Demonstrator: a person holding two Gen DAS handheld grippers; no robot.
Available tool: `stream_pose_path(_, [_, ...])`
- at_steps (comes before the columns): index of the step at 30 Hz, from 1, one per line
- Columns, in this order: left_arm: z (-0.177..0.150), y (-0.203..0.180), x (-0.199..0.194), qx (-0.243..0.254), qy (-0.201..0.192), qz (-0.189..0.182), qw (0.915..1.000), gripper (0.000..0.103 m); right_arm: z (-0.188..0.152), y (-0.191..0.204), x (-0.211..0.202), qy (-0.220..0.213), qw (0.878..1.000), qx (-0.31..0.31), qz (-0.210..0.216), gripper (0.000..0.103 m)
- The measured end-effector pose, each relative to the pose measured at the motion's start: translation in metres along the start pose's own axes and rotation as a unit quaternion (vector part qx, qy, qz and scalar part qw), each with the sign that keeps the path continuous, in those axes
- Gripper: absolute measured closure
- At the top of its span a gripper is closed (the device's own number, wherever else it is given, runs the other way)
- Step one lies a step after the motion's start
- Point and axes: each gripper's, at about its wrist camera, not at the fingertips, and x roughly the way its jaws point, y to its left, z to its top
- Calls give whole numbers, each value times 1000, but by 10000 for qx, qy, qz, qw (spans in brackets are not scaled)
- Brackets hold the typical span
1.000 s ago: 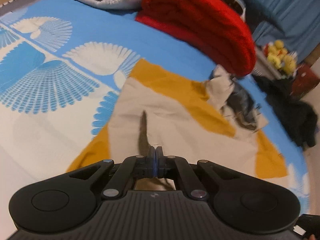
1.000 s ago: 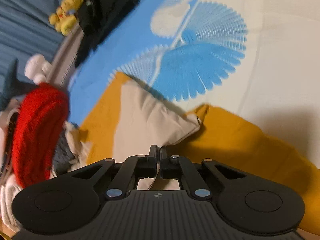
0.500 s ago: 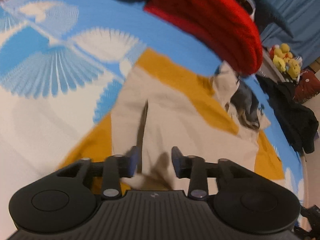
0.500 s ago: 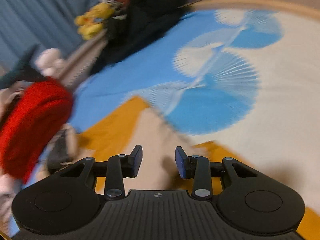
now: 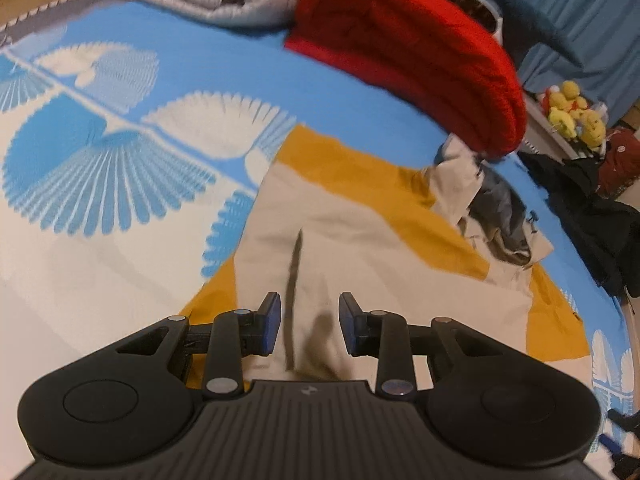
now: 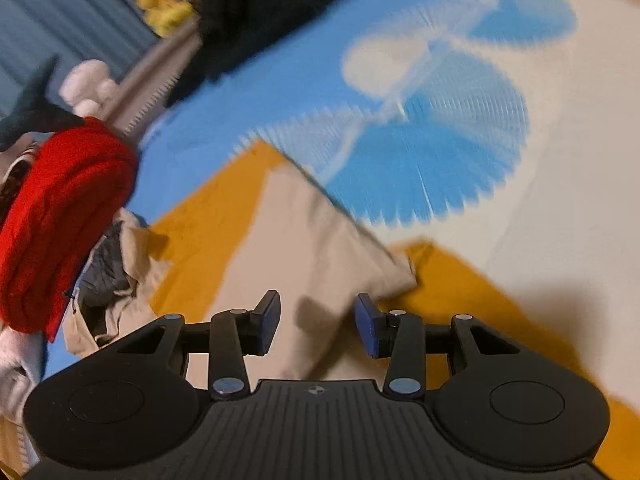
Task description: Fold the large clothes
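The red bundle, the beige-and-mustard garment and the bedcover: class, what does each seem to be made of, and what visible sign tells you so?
Red bundle: probably a chunky knit or fleece, matt, with fine ribbed rows and thick rounded folds.
Beige-and-mustard garment: likely a smooth woven or jersey cotton, matt, lying flat with soft creases.
Bedcover: thin printed cloth, smooth, with a flat blue-and-white fan pattern; the fibre cannot be told.

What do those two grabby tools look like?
Each hand-held gripper, left and right, is matte black plastic: a ribbed middle plate, a round disc on either side, silver rivets on jointed links, and two fingers with blue pads. No cables or sleeves show.
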Motion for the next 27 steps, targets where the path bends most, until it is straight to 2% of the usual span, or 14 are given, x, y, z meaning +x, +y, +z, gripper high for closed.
stream_pose_path(3, [0, -7, -4, 147, -116, -223, 9996, 68, -3, 11, -16, -558, 9979, -329, 16, 59])
stream_pose_path(6, [-4, -12, 1, 144, 40, -502, 9986, 68, 0, 16, -21, -689, 9954, -483, 450, 59])
stream_pose_path(8, [-7, -11, 8, 55, 234, -534, 9983, 68, 0, 14, -13, -455, 9948, -420, 804, 56])
stream_pose_path(10, [-11, -7, 19, 17, 513, -403, 9979, 68, -2, 8, 5, 73, 9950, -181, 976, 54])
stream_pose_path(12, [-16, -5, 29, 98, 783, -105, 9968, 68, -6, -2, 20, 485, 9953, 162, 816, 54])
stream_pose_path(14, [-19, -2, 32, 100, 845, -38, 9964, 68, -8, -8, 29, 695, 9956, 255, 580, 54])
stream_pose_path(17, [-16, -6, 25, 121, 695, -99, 9975, 68, -7, -9, 31, 753, 9968, 170, 219, 53])
stream_pose_path(20, [-12, -15, 11, 289, 393, -158, 9987, 67, -6, -3, 22, 584, 9982, 27, 150, 53])
stream_pose_path(24, [-12, -37, -10, 664, -56, -212, 9975, 63, -7, 20, -7, -5, 9965, -801, 234, 53])
stream_pose_path(27, [-17, -55, -27, 1034, -334, -266, 9937, 61, -10, 41, -30, -497, 9845, -1635, 384, 53])
